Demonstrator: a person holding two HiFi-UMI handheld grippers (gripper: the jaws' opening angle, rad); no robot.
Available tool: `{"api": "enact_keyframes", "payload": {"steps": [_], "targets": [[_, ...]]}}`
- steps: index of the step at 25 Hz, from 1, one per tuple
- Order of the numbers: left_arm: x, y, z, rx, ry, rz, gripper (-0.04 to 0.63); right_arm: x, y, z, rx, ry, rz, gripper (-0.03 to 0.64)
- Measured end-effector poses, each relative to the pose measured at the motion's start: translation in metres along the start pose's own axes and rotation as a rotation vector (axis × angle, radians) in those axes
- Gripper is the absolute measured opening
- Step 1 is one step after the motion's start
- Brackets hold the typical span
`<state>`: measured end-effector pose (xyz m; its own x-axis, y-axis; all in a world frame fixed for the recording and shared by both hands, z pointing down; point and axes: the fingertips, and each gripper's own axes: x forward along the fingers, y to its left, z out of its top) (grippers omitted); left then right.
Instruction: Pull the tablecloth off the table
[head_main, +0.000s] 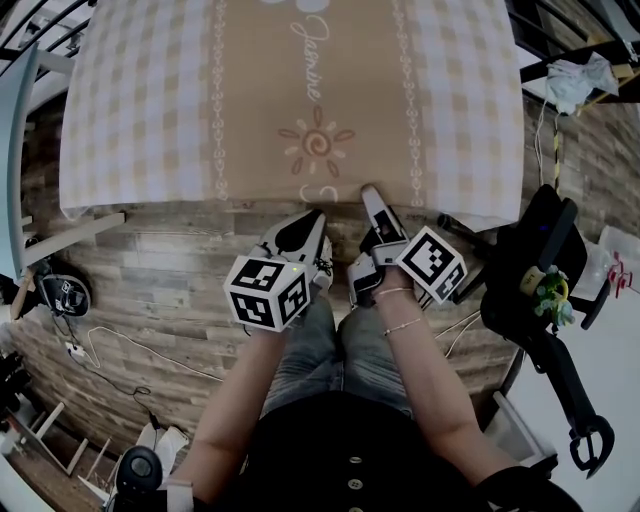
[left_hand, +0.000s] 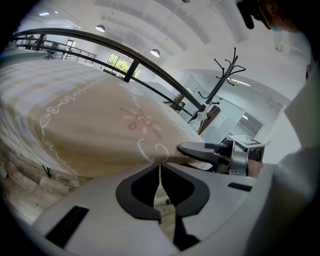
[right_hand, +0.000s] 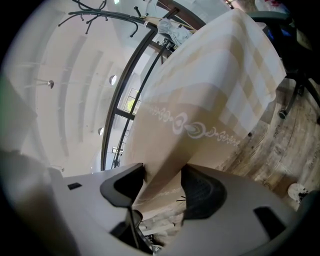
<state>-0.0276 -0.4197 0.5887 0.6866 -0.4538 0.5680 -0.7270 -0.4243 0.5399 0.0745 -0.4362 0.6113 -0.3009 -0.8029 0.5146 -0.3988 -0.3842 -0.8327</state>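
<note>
As two hand-held grippers (head_main: 318, 216) (head_main: 368, 192) pinch it, one tablecloth (head_main: 300, 90) hangs.

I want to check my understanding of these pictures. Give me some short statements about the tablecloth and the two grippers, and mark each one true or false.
1. The left gripper is shut on the near edge of the tablecloth. True.
2. The right gripper is open and far from the tablecloth. False: it grips the same edge, beside the left gripper.
3. The tablecloth is plain blue. False: it has a beige middle and checked sides.
4. The floor looks like wooden planks. True.
5. The tablecloth lies crumpled on the floor. False: it is spread flat, above the floor.
</note>
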Motion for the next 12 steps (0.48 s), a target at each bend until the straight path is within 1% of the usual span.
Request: {"api": "enact_keyframes", "payload": {"steps": [4,7,12], "targets": [[-0.003,-0.003,-0.003,-0.005,-0.001,0.006,0.023,-0.003,0.001,-0.001,0.021,0.003,0.008,0.232],[-0.008,-0.005,-0.005,-0.011,-0.001,0.013,0.023,-0.006,0.002,-0.003,0.058,-0.013,0.014,0.203],[-0.012,-0.005,-0.003,-0.015,-0.01,0.026,0.023,-0.008,0.007,-0.005,0.081,-0.005,0.022,0.163]]}}
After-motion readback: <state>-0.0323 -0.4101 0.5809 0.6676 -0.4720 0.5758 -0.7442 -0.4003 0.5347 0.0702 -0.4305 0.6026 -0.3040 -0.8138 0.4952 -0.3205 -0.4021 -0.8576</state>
